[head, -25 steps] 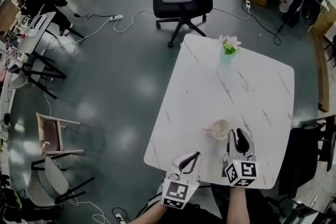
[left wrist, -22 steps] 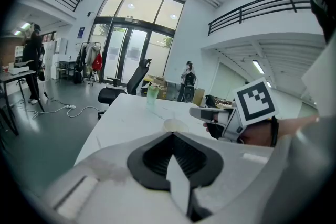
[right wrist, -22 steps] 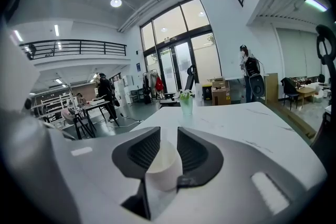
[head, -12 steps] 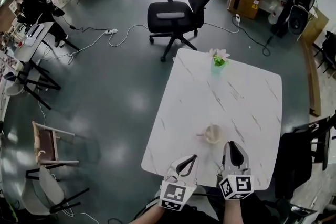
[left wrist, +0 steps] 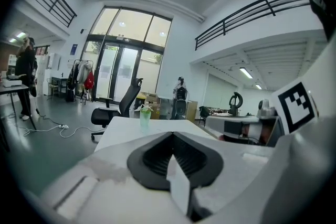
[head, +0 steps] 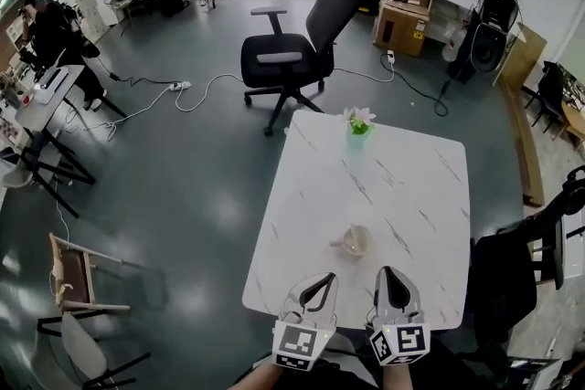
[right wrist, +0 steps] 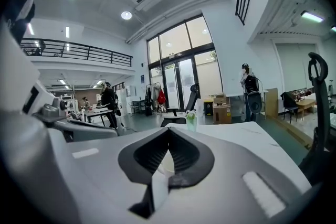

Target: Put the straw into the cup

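Marble tabletop [head: 402,187], cup [head: 356,241] near front edge.
Cup lies ahead between left gripper [head: 327,279] and right gripper [head: 388,272]; both jaws closed, empty.

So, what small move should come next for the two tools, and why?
Probably just park both tools at the near edge of the table. The left tool and right tool are shut and empty, short of the cup. A pinkish bit, likely the straw, shows at the cup's left rim, though it is too small to confirm it sits inside.
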`<act>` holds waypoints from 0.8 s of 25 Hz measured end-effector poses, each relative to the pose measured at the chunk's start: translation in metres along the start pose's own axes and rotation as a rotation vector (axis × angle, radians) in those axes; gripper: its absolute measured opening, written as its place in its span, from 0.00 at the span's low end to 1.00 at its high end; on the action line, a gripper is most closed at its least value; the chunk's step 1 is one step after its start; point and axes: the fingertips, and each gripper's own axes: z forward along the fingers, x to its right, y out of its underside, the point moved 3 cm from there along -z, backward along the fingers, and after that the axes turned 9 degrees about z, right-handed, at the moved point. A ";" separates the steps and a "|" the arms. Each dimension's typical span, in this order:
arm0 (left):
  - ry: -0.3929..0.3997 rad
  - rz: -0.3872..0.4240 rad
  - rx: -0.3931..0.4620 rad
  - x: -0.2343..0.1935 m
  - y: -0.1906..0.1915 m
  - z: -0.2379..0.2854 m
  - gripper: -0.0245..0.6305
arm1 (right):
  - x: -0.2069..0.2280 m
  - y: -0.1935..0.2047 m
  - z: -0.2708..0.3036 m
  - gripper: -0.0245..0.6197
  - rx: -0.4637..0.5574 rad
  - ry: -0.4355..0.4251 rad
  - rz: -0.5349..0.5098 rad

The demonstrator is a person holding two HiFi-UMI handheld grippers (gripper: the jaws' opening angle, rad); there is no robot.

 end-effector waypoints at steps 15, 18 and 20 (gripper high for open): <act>-0.017 0.081 0.113 0.003 -0.036 -0.018 0.04 | -0.022 -0.005 -0.037 0.04 0.048 0.003 -0.013; -0.027 0.092 0.125 0.003 -0.040 -0.020 0.04 | -0.025 -0.008 -0.038 0.04 0.055 -0.015 -0.021; -0.035 0.094 0.128 0.003 -0.040 -0.022 0.04 | -0.027 -0.009 -0.039 0.04 0.060 -0.027 -0.024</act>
